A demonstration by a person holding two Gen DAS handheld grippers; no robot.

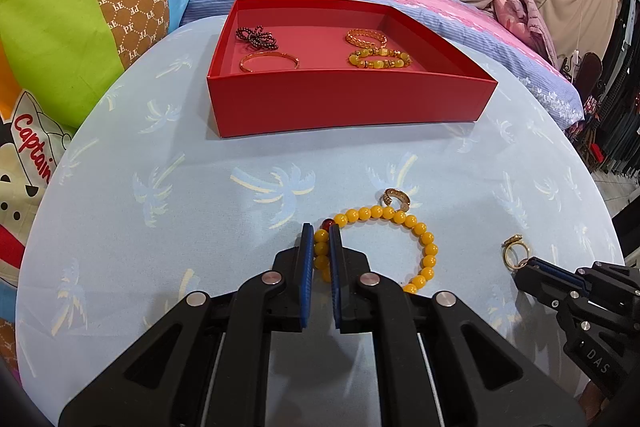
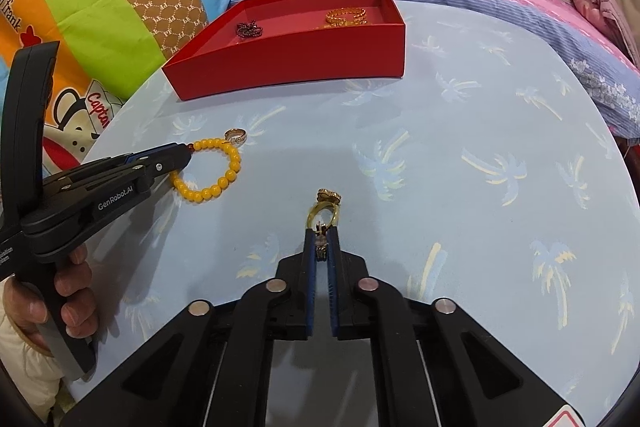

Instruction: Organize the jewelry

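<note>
Four pieces already lie in the red box (image 1: 348,107). In front of it, your left gripper (image 1: 321,247) pinches the yellow bracelet (image 1: 424,247), your right gripper (image 2: 321,247) a gold ring (image 2: 323,215); another ring (image 1: 396,198) waits.

Left gripper (image 2: 188,153) and right gripper (image 2: 321,243): black angular bodies, blue finger pads, round silver screws, white "GenRobot.AI" lettering; bare-skinned hand (image 2: 74,291), cream sleeve.

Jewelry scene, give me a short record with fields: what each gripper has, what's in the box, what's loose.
left gripper: shut on yellow bead bracelet
right gripper: shut on gold ring with ornate top
red cardboard box: dark beaded piece, thin gold bangle, two amber bracelets
loose on blue palm-print cloth: wide gold ring, touching the bead bracelet
</note>
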